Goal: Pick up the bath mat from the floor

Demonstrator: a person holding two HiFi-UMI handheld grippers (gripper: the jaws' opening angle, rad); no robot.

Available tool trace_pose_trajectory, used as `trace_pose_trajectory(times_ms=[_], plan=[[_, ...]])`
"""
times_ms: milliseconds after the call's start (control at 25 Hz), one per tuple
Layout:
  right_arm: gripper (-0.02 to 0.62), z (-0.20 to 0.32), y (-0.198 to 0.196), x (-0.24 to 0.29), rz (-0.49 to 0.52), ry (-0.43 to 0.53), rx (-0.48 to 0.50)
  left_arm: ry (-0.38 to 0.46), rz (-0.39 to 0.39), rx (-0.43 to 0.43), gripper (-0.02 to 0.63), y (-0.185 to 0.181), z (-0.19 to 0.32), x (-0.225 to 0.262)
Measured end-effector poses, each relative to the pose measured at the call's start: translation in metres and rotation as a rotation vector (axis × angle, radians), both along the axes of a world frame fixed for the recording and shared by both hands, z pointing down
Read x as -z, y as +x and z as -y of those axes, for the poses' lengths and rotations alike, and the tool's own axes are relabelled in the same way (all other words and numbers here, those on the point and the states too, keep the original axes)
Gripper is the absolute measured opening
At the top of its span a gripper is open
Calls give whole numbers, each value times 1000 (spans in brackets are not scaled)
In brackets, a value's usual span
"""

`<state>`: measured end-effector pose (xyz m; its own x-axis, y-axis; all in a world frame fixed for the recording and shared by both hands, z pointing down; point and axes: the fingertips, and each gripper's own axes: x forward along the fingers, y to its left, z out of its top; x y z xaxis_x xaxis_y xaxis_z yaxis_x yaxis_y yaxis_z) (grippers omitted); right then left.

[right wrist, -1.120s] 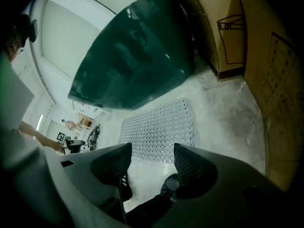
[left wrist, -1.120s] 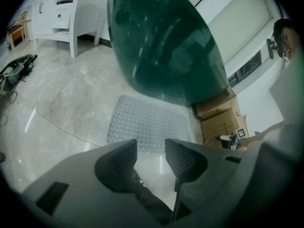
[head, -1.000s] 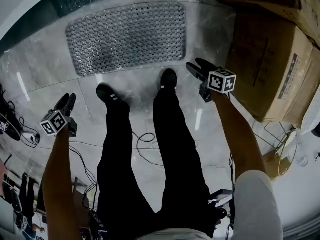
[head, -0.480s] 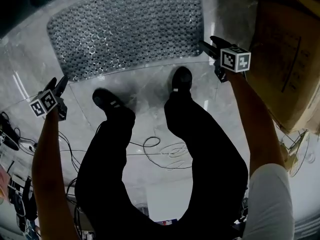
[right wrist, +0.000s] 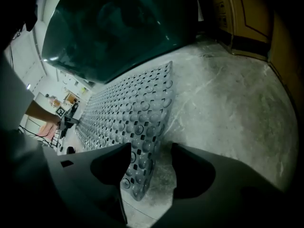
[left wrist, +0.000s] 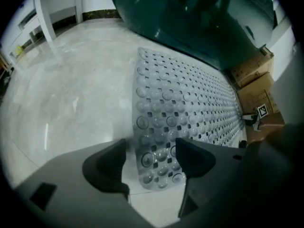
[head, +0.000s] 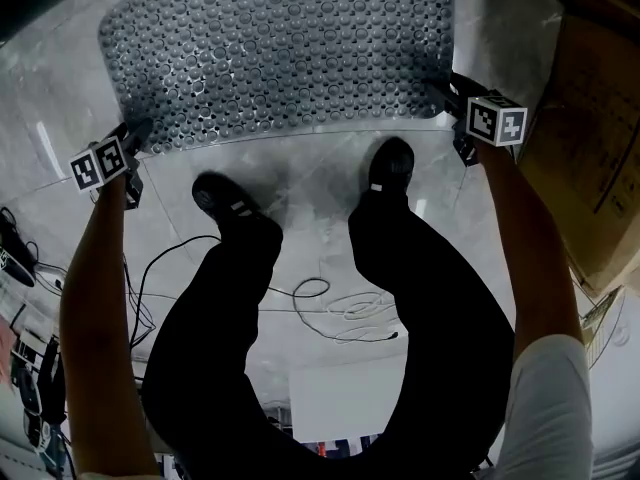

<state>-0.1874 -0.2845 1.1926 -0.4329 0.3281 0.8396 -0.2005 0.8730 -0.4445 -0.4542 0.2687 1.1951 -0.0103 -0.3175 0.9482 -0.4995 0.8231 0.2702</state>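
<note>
The grey bath mat (head: 280, 53), covered in round bumps and holes, lies flat on the marble floor ahead of the person's feet. My left gripper (head: 132, 136) is at its near left corner. In the left gripper view that corner (left wrist: 159, 167) lies between the left gripper's (left wrist: 149, 160) jaws, which are opening and do not press on it. My right gripper (head: 450, 93) is at the near right corner. Its jaws stand apart around the mat's (right wrist: 142, 141) corner in the right gripper view (right wrist: 149, 167), not touching it.
Cardboard boxes (head: 600, 158) stand close on the right. A dark green curved wall (left wrist: 199, 23) rises just behind the mat. The person's black shoes (head: 225, 200) stand near the mat's front edge, and cables (head: 330, 298) trail on the floor behind.
The view has closed in on the mat. Both grippers have moved forward and apart, from beside the shoes to the mat's two near corners.
</note>
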Motion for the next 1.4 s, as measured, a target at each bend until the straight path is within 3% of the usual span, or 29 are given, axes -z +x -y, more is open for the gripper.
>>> trace_pose_trajectory(times_ms=[120,160,200,240,320,360,440,680,880,1040,1280,1400], plan=[[273,-5,0,1,-8,-24,-5,-34,10,60,312,0,-3,-2],[239,-10,-1,2,-15,-49,4,-40,10,72,282,0,-3,-1],[216,-15,-1,2,-24,-70,8,-42,6,83,207,0,-2,0],[215,-17,0,2,-35,-80,-2,-42,3,99,175,0,-3,0],[115,-15,2,2,-50,-75,-49,-28,-2,150,44,-1,-6,4],[59,-13,2,3,-52,-73,-69,-15,-6,173,32,-1,-7,8],[51,-14,-2,10,-49,-73,-84,3,-6,183,26,-1,-5,19],[41,-24,-19,72,-35,-44,-50,86,28,92,20,4,37,90],[40,-36,-49,172,24,-81,-80,243,31,146,17,26,83,206],[38,-47,-54,268,73,-166,-148,306,61,128,17,61,119,323],[38,-38,-54,459,189,-187,85,347,100,210,17,119,141,500],[38,-27,-50,576,305,-171,189,431,159,265,17,129,148,604]])
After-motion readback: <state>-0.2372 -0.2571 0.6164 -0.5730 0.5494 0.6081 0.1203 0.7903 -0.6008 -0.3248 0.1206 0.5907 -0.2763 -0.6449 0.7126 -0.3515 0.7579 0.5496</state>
